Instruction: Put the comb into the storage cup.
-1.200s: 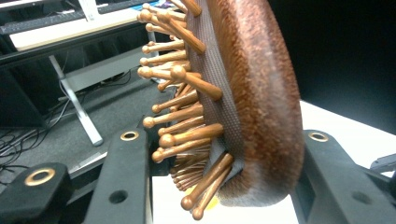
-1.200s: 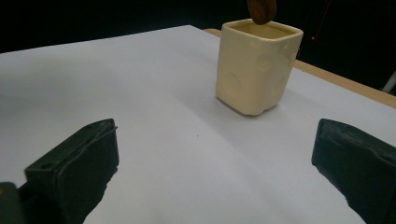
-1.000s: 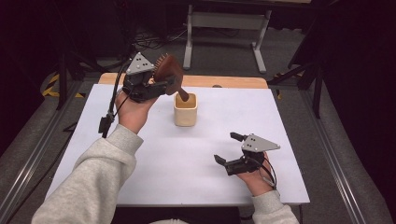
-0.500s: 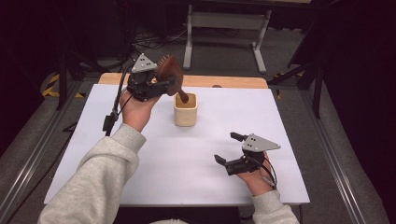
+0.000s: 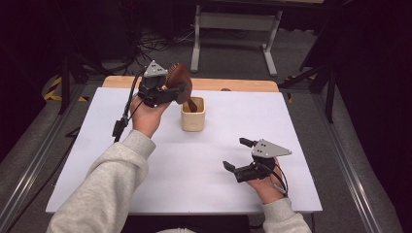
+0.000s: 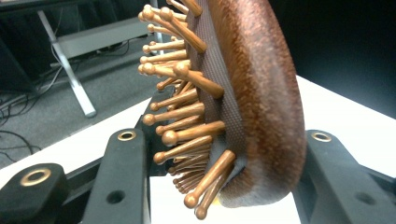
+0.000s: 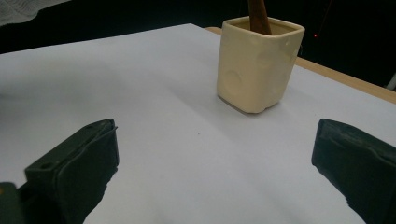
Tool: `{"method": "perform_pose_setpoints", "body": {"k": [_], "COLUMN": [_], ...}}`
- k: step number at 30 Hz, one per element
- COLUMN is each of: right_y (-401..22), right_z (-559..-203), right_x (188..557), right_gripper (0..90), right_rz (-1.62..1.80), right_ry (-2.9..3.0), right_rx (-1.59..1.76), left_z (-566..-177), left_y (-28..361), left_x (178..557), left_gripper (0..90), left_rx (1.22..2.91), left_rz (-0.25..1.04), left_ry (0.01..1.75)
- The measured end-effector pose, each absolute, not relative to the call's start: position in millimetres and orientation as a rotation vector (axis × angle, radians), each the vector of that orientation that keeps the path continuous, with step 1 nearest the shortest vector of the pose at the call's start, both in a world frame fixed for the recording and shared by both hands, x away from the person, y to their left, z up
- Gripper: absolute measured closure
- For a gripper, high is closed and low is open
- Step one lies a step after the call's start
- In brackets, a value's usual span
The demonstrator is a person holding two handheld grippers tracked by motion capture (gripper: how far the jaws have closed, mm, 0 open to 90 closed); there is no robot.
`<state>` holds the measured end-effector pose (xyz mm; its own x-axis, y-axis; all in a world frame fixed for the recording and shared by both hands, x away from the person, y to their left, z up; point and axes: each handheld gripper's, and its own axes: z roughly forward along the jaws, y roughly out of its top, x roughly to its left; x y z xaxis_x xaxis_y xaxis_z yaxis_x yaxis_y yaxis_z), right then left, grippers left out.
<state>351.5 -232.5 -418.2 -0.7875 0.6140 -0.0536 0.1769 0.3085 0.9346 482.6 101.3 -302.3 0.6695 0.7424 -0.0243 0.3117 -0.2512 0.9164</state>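
A brown wooden hairbrush [image 5: 180,82] with round-tipped wooden pins hangs tilted above a cream square cup [image 5: 193,119], its handle [image 5: 192,104] reaching down into the cup's mouth. My left gripper [image 5: 174,92] is shut on the brush head; in the left gripper view its black jaws press the brush [image 6: 261,93] from both sides, and the left gripper [image 6: 219,154] points along the pins. My right gripper [image 5: 233,153] rests low at the front right of the white table top [image 5: 145,194], open and holding nothing. Ahead of the right gripper [image 7: 215,154] stands the cup [image 7: 254,65] with the handle [image 7: 259,14] inside.
A wooden strip [image 5: 233,85] runs along the table's back edge. Behind it stand a grey metal stand [image 5: 233,29] and cables on the floor. Metal rails [image 5: 340,160] flank the table. A cable [image 5: 124,114] hangs from the left gripper.
My left hand has moved right and down with the brush, bringing the handle lower into the cup. The right hand has stayed where it was.
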Motion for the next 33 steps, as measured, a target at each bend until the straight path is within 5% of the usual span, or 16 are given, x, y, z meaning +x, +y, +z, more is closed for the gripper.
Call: {"method": "perform_pose_setpoints", "body": {"k": [33], "right_y": [-231.8], "right_z": [-419.4], "right_x": [352.0], "right_gripper": [1.3], "right_rz": [1.486], "right_ry": [2.197], "right_rx": [0.701], "left_z": [-326.1], "left_y": [89.0], "left_x": [498.0], "left_gripper": [53.1], "left_rx": [1.909], "left_rz": [0.415], "left_ry": [0.905]}}
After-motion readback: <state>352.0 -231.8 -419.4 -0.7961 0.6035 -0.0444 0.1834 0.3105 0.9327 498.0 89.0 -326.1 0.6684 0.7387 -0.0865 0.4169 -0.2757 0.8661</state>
